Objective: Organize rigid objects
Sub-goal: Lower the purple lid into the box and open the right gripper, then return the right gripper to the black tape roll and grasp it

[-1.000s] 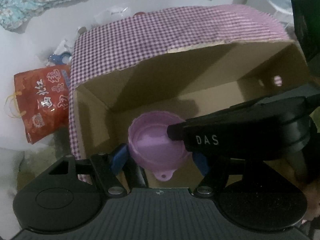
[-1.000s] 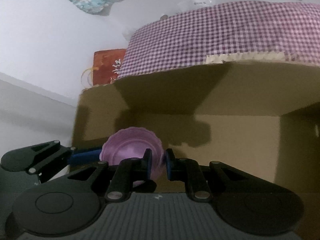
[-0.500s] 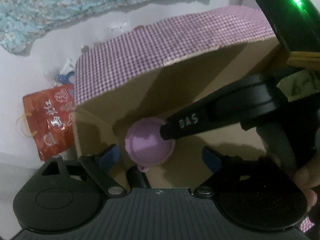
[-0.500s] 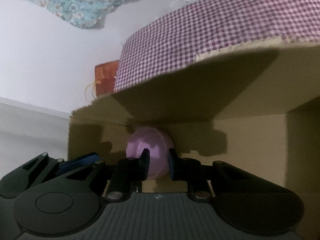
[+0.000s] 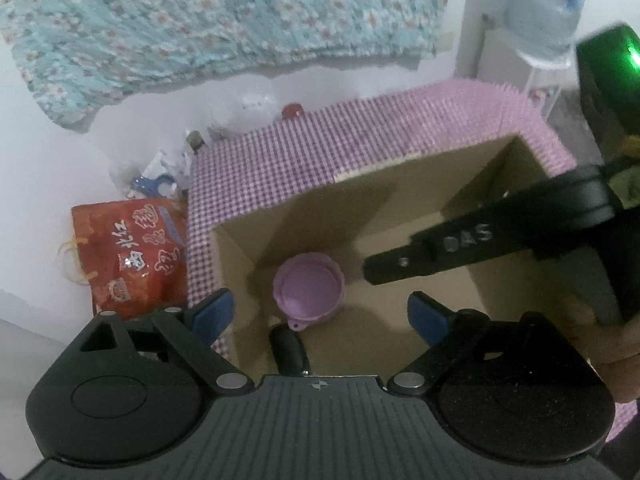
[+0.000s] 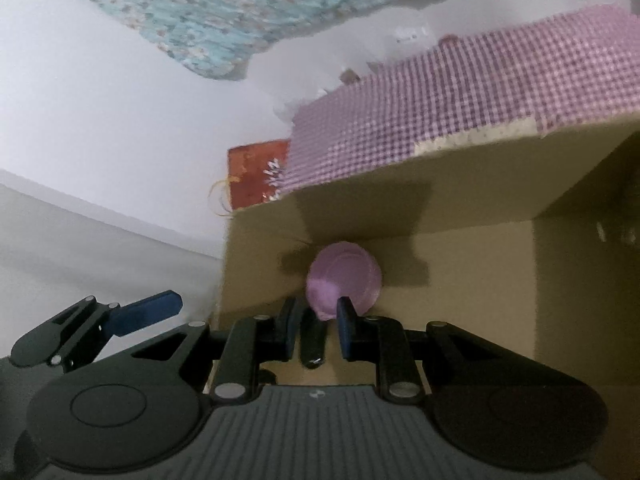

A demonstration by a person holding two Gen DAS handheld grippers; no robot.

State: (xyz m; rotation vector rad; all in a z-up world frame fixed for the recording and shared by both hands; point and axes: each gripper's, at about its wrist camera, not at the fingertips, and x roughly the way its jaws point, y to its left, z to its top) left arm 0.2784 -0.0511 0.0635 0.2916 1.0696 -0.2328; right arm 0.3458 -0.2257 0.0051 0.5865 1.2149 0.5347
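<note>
A small purple cup [image 5: 309, 293] with a scalloped rim lies on the floor of an open cardboard box [image 5: 400, 216], near its left wall. It also shows in the right wrist view [image 6: 343, 283]. A dark cylindrical object [image 5: 289, 350] lies on the box floor just in front of the cup. My left gripper [image 5: 320, 312] is open and empty above the box. My right gripper [image 6: 316, 320] has its jaws slightly apart above the box; the cup lies free beyond them. The right gripper's finger [image 5: 432, 256] reaches in from the right in the left wrist view.
The box is wrapped in purple checked cloth [image 5: 320, 160]. A red printed bag [image 5: 132, 256] lies left of the box on the white surface. Small clutter [image 5: 160, 180] sits behind it. A flowered blue cloth [image 5: 224, 16] hangs at the back.
The right gripper's jaws have parted and it has drawn back and up; the cup now lies free in the box. The left gripper has also risen, with its jaws wider.
</note>
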